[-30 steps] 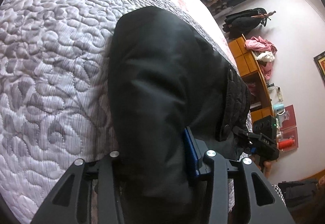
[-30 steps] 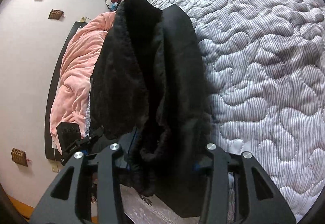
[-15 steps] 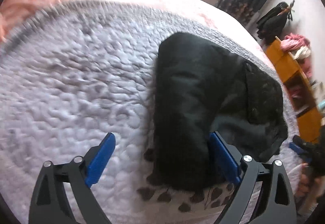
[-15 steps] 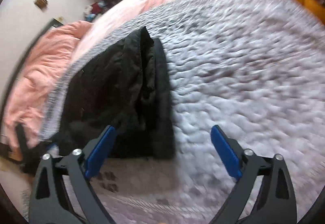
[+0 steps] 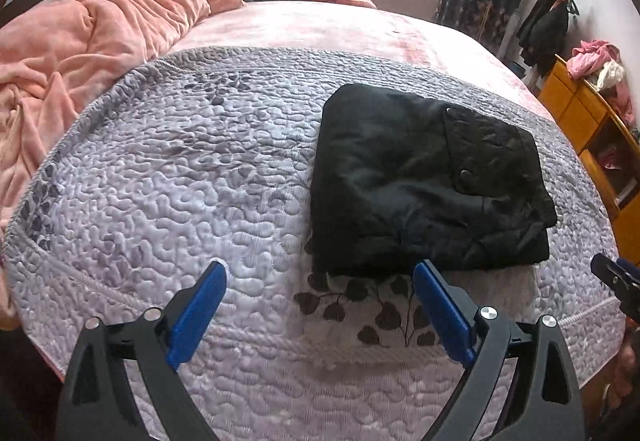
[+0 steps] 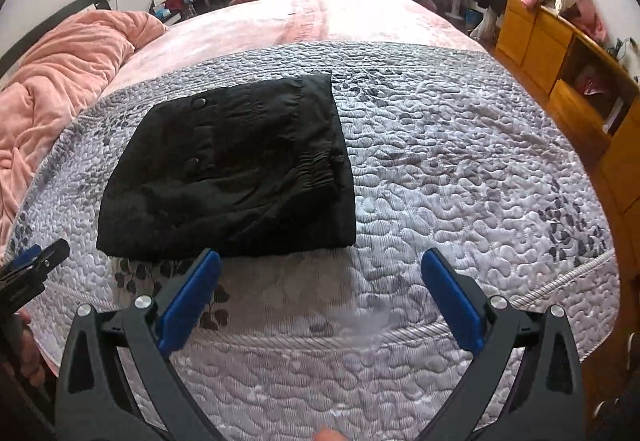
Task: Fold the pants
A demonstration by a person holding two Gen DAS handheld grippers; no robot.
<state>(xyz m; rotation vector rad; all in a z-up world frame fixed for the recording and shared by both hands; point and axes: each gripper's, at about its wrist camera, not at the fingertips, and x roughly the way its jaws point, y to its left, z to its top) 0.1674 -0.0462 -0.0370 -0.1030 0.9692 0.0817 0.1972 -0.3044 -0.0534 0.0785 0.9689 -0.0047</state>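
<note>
Both tongs, our left tongs [image 5: 318, 283] spread wide and our right tongs [image 6: 320, 269] opening, hover empty above the folded black pants [image 5: 420, 181] on the bed [image 5: 180, 181].

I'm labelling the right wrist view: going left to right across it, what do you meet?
Rumpled pink fleece blanket → folded black pants → bare stretch of grey quilted bedspread → orange wooden cabinet.

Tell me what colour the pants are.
Black pants, plain, no pattern; clearest in the right wrist view.
</note>
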